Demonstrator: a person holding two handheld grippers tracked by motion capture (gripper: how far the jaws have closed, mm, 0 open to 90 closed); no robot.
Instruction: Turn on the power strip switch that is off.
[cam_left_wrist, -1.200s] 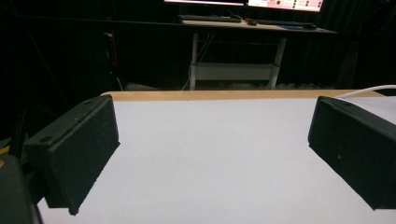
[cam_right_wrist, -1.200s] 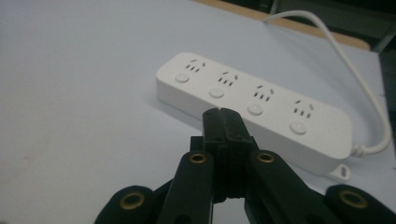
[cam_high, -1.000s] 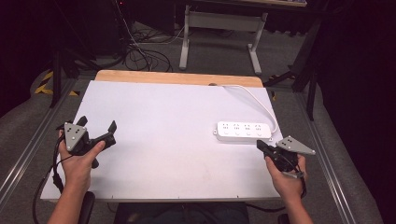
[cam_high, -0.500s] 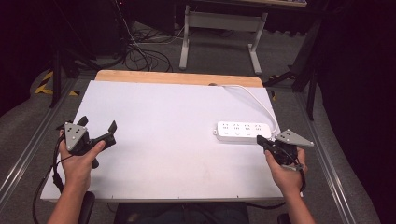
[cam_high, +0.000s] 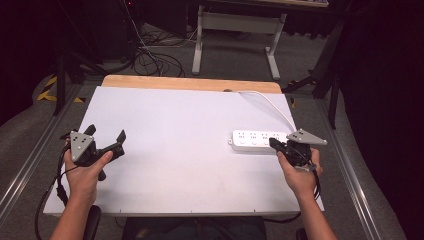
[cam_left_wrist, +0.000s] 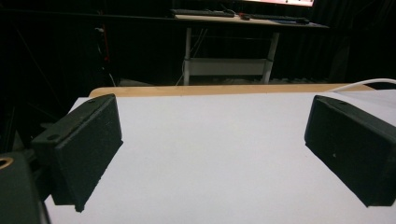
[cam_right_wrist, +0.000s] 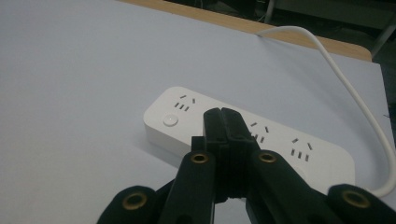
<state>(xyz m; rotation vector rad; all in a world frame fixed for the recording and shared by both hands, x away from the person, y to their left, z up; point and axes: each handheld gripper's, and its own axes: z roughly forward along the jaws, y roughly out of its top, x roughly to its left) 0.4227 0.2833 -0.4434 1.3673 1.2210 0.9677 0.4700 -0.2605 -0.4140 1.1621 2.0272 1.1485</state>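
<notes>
From 9 to 12 o'clock the desk (cam_high: 180, 150) lies bare, so your left hand-held gripper (cam_high: 106, 141) can sweep across freely. At 3 o'clock the power strip (cam_high: 257, 141) sits just ahead of your right hand-held gripper (cam_high: 274, 143), and its white cable (cam_high: 272, 106) bars the way toward 1 o'clock.

A power strip (cam_high: 258, 141) lies on the right half of the table (cam_high: 190, 125), its cable (cam_high: 272, 104) running back to the far edge. The right gripper (cam_high: 274, 144) sits just in front of the strip's right end, jaws together and pointing at it. The left gripper (cam_high: 105, 138) is at the table's left edge, well apart from the strip.
</notes>
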